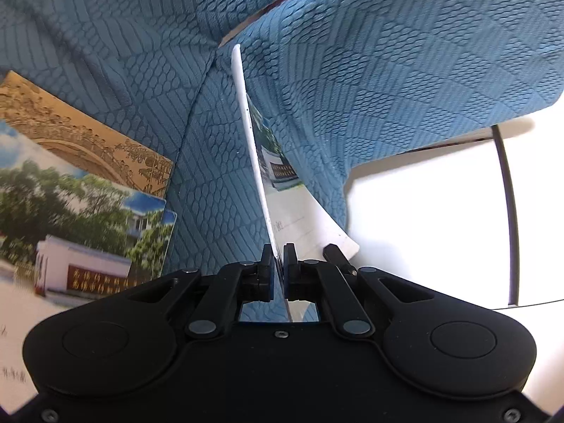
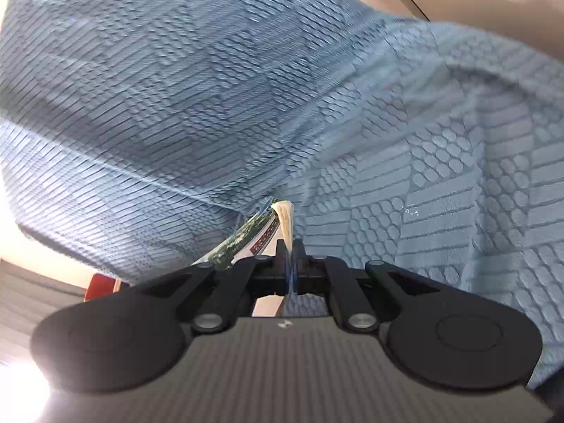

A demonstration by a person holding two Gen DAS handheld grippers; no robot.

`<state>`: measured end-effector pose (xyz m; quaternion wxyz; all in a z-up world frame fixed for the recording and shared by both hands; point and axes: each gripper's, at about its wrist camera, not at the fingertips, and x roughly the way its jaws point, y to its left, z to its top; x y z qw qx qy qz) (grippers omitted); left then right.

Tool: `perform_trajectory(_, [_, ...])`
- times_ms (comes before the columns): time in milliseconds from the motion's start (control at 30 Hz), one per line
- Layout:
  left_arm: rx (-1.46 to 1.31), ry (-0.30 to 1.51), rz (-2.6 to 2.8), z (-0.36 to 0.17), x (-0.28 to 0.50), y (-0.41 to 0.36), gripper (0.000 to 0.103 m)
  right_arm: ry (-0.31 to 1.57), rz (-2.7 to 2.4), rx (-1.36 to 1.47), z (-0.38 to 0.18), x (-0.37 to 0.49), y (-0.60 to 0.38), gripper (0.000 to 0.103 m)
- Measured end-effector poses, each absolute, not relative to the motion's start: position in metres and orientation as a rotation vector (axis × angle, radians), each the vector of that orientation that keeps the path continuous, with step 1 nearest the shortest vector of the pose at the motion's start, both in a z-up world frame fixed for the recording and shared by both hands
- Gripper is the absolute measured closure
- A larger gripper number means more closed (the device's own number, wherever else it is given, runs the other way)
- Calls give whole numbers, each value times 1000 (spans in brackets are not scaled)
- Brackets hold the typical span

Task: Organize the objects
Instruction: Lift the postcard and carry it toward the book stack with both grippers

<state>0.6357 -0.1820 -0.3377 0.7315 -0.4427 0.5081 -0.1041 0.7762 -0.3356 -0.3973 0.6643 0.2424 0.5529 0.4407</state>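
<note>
Our left tongs [image 1: 278, 257] are clamped tight on the edge of a photo card [image 1: 261, 162], which stands on edge and reaches forward over the blue textured cloth [image 1: 387, 70]. To the left, lying on that cloth, are a gold card [image 1: 88, 137] and two more cards with trees and a building [image 1: 81, 218], overlapping. Our right tongs [image 2: 289, 253] are likewise closed on a photo card [image 2: 261, 236] held edge-up above the same cloth [image 2: 176, 105]. The right view is blurred. A white table [image 1: 423, 211] shows past the cloth's edge.
</note>
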Motion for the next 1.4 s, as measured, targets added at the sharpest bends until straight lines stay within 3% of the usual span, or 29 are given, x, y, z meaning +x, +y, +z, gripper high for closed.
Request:
perform_trajectory(833, [-848,1047,-272,-202,586,-138,100,1028,1114,366,-252,691,-362,98])
perform_trajectory(1400, [-780,1027,-186,-214,525,-80,99,993,1187,243,-264,605,-354,98])
